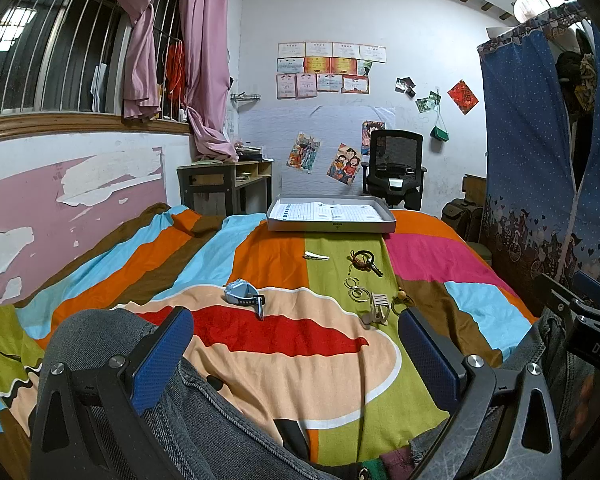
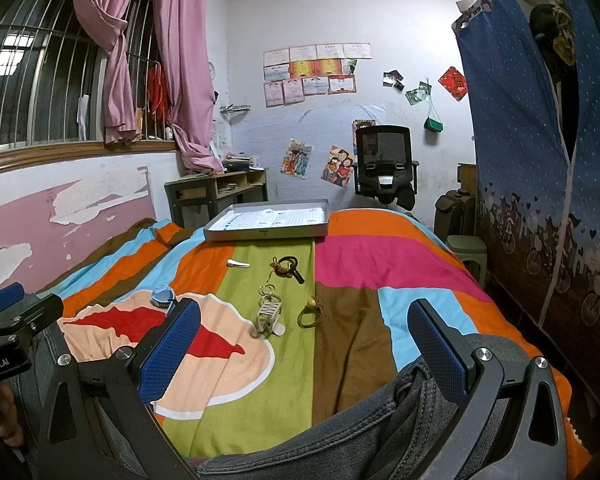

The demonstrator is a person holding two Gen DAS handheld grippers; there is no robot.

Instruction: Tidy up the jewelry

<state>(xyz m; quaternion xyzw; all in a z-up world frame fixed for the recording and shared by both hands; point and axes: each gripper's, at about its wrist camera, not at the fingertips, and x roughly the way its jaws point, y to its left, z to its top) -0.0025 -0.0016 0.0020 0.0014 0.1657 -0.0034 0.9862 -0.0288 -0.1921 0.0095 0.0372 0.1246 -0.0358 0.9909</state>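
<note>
1. Grey denim knees point(image 1: 100, 332) are seen nearest the lens in both wrist views, with the two claws held low above them.
2. Both claws are spread wide and empty: the left gripper point(image 1: 296, 340) and the right gripper point(image 2: 308, 336) show blue textured pads well apart, with nothing between them.
3. No piece appears to have been sorted yet; the step in hand is judged to be the very start, before a first pick.
4. A shallow grey cardboard tray lined with printed paper point(image 1: 332, 227) is taken as the landmark, at the far end of the bedspread.
5. Nearer than the tray are laid a silver hair clip point(image 1: 316, 256), a dark cord bracelet with beads point(image 1: 365, 261), thin metal hoops point(image 1: 356, 288), a beige claw hair clip point(image 1: 378, 307) and a green cord with a wooden bead point(image 2: 311, 312).
6. A pale blue wristwatch point(image 1: 244, 297) is laid nearer still, to the tray's left.
7. A reach forward, a narrowing over one small piece and a carry to the tray are judged to be called for next; the thin hoops may slip.
8. A striped multicoloured bedspread point(image 1: 284, 344) forms a soft, uneven surface.
9. Beyond the tray are seen a black mesh office chair point(image 1: 396, 160), a wooden desk point(image 1: 224, 180), pink curtains point(image 1: 204, 60) and a blue fabric wardrobe point(image 1: 540, 152).
</note>
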